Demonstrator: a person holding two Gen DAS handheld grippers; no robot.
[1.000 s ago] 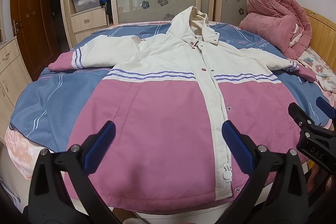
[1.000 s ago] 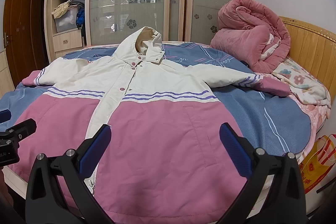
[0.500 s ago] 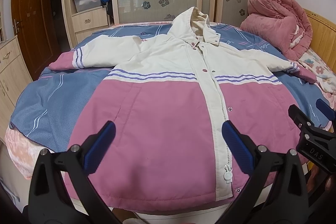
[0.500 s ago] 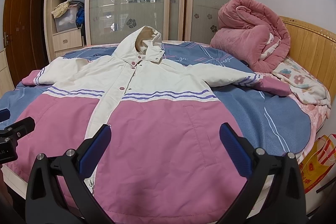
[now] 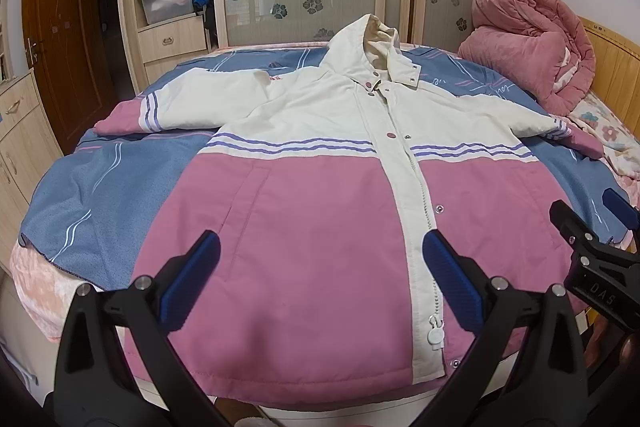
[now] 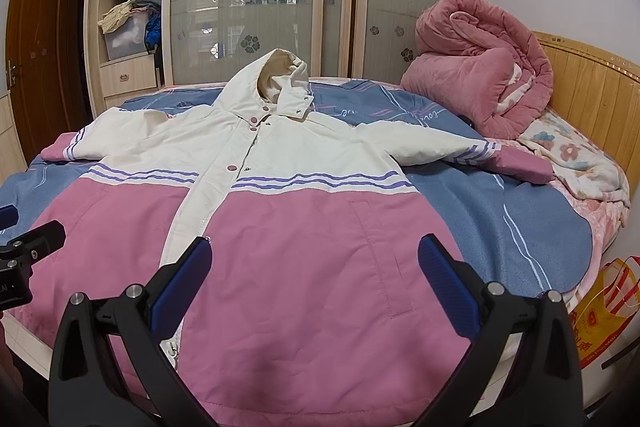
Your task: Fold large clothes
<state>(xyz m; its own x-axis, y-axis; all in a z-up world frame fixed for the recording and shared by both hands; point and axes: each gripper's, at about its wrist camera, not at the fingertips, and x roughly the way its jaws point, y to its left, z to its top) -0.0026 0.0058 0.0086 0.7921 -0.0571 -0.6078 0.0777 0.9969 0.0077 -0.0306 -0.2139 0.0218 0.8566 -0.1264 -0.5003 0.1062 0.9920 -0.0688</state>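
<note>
Nothing much has moved since the earlier frames; both grippers hang in almost the same spot over the near edge of the bed, and the jacket has not shifted.

The left gripper (image 5: 320, 261) is wide open and holds nothing. The right gripper (image 6: 316, 259) is wide open too, with nothing between its blue pads. Each one shows at the side of the other's view.

The jacket (image 5: 320, 187) lies flat on the bed (image 5: 92, 187), front side up. Its long way runs from near to far. The pink bottom hem is at the near edge, close under the grippers. The cream hood (image 5: 372, 47) points to the far side, toward the wardrobe. One sleeve reaches out to the left and the other to the right, so the arms spread wide. The top half is cream with purple stripes and the bottom half is pink. A zipper runs down the middle.

A blue sheet covers the bed. A rolled-up pink quilt (image 6: 480, 67) sits at the far right, by the wooden headboard (image 6: 592, 99). At the far side stands a wardrobe (image 6: 320, 7) with frosted flower doors. A brown door (image 5: 60, 27) is at the far left.
</note>
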